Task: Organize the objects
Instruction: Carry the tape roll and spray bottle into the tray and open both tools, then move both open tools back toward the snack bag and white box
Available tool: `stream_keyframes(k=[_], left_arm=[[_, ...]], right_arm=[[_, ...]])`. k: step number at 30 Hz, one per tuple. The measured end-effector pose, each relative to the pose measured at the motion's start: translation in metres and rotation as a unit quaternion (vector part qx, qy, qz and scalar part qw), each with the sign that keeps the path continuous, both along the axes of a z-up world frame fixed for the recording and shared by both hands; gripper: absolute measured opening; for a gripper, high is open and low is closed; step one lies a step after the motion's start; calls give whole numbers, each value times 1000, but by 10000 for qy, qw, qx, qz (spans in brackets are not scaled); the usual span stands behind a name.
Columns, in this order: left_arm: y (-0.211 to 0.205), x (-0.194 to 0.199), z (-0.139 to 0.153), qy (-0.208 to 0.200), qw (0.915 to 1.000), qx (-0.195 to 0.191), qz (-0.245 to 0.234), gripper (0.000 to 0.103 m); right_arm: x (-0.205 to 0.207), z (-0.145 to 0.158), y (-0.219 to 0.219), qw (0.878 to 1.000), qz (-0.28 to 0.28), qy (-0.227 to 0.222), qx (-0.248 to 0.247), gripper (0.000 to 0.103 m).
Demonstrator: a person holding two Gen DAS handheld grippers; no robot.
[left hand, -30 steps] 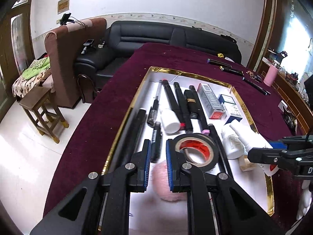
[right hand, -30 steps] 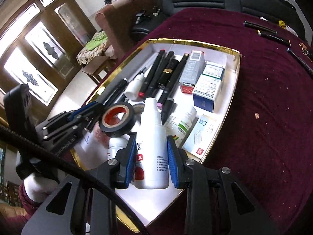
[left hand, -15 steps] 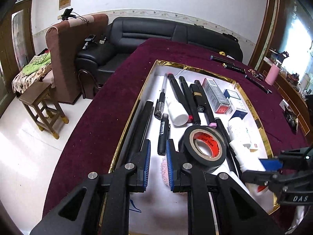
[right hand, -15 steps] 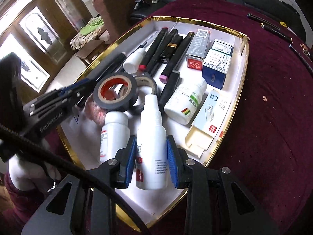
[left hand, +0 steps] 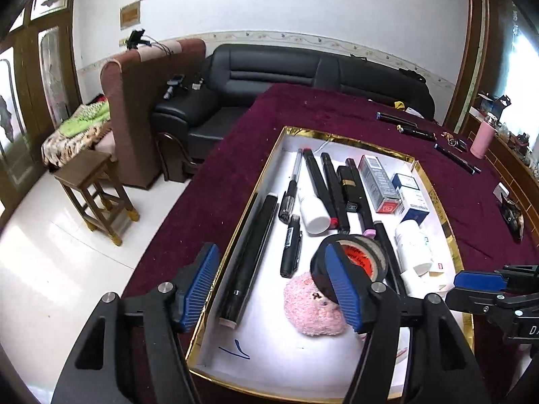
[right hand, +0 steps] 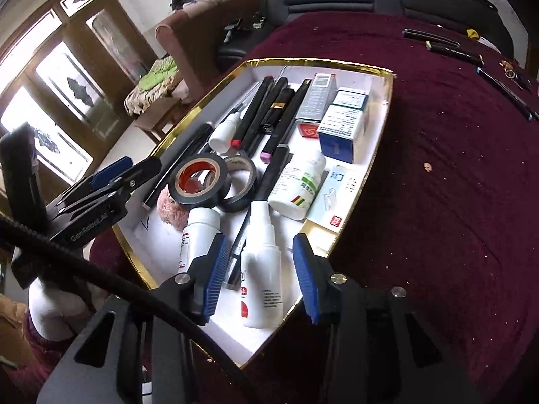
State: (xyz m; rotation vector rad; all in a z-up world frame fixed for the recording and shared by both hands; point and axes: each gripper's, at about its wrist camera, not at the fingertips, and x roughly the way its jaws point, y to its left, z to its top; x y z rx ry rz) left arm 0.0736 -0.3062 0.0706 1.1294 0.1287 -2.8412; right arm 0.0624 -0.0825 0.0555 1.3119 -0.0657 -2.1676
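Observation:
A white tray with a gold rim point(left hand: 241, 217) point(right hand: 320, 62) lies on the maroon tablecloth, packed with pens, boxes, bottles and tape rolls. My left gripper point(left hand: 273, 277) hovers over its near left end with its jaws opening. A long black tube point(left hand: 247, 259), a black marker point(left hand: 291, 249) and a pink fluffy puff point(left hand: 313, 306) lie beneath, none touched. A black tape roll point(left hand: 353, 256) sits behind the right finger. My right gripper point(right hand: 259, 252) straddles a white spray bottle point(right hand: 262, 269) lying in the tray. Its jaws are opening and the pads stand clear of the bottle.
Several dark pens point(right hand: 434, 38) lie loose on the cloth beyond the tray. A pink flask point(left hand: 483, 136) stands on a sideboard at the right. A black sofa point(left hand: 303, 67), a brown armchair and a wooden stool point(left hand: 94, 188) stand off the table's left.
The left jaws went from nearly shut to wide apart over the pink puff. The right jaws widened and let go of the white spray bottle, which now rests in the tray.

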Motion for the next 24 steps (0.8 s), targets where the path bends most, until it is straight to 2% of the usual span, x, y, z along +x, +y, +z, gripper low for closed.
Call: stream_keyframes(k=[3,7,15,24], left_arm=[[12,3,7,41,9998,-186,-35,60],[31,6,15,84,9991,-382,-173,61],[64,10,23,72,9971,-702,-285,61],[112,9,30,0,9928,-1049,-581,62]], right_arm=[[3,3,4,10000,-26,73,-38,39],[8,7,12,9998,-40,192,-68,45],[14,9,33,9993,-114,290,-196,45],[7,3,87,9969,-507,224,-557,45]])
